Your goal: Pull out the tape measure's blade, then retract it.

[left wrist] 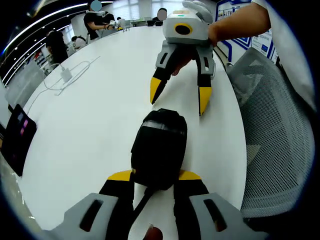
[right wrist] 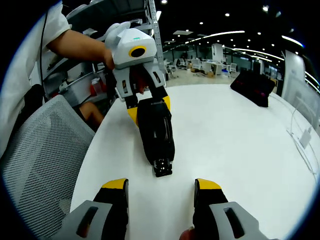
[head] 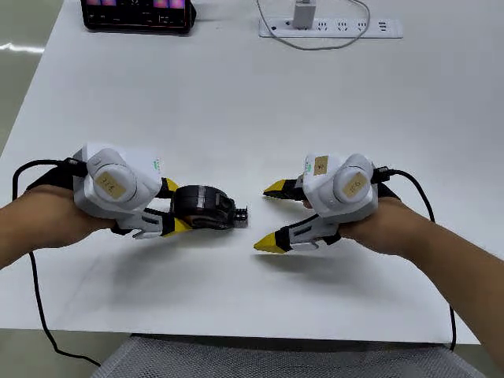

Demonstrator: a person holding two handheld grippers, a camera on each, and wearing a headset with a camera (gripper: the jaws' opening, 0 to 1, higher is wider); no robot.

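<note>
A black tape measure [head: 203, 207] lies on the white table [head: 252, 94], its blade hook [head: 241, 214] pointing right. My left gripper [head: 175, 206] is shut on the tape measure [left wrist: 159, 148], its yellow-tipped fingers [left wrist: 120, 176] pressing both sides of the case. My right gripper [head: 272, 215] faces it from the right, open, with nothing between its fingers. In the right gripper view the tape measure [right wrist: 156, 132] lies just ahead of my right gripper [right wrist: 161, 184], the blade hook [right wrist: 163, 167] a short gap from the tips. The blade is wound in.
A white power strip [head: 331, 27] with a plugged charger and looped cable lies at the far edge. A dark device [head: 138, 13] with a lit screen sits at the far left. A mesh chair [head: 276, 358] stands at the near edge.
</note>
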